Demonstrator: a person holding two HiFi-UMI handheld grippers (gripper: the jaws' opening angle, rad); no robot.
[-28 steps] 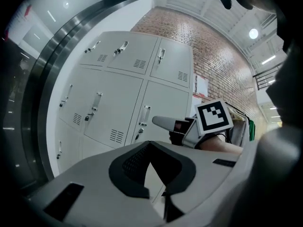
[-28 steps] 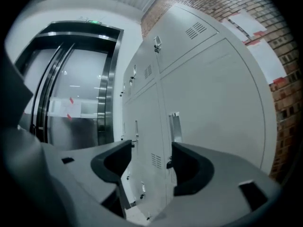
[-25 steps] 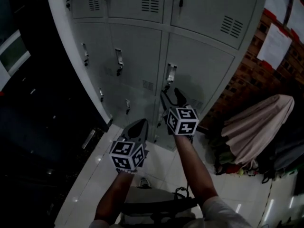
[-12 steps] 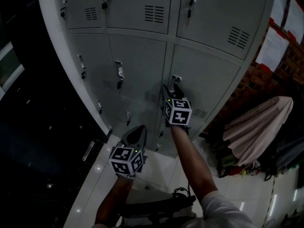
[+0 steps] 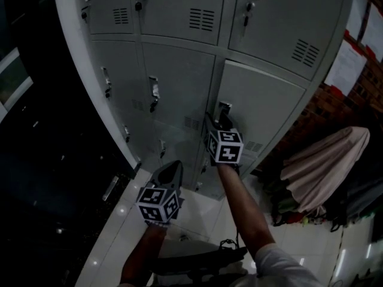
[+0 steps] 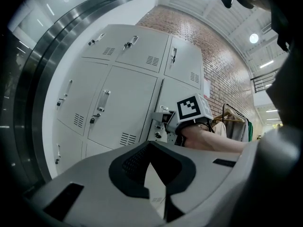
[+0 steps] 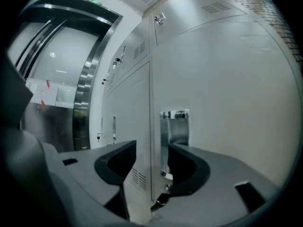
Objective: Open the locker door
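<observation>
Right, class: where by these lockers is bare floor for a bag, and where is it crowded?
Free: tiled floor along the lockers, left of the left gripper. Crowded: the right side, draped cloth and heaped things by the brick wall.

The right gripper (image 5: 219,121) has advanced from a position short of the locker door (image 5: 269,100) up to the door handle (image 5: 224,107). Its jaws have just been closing (from a wide gap to a narrower one). The handle's left edge and the door's edge now stand between them, with the left pad clear of the metal. The left gripper (image 5: 172,167) sits slightly lower in the head view.
</observation>
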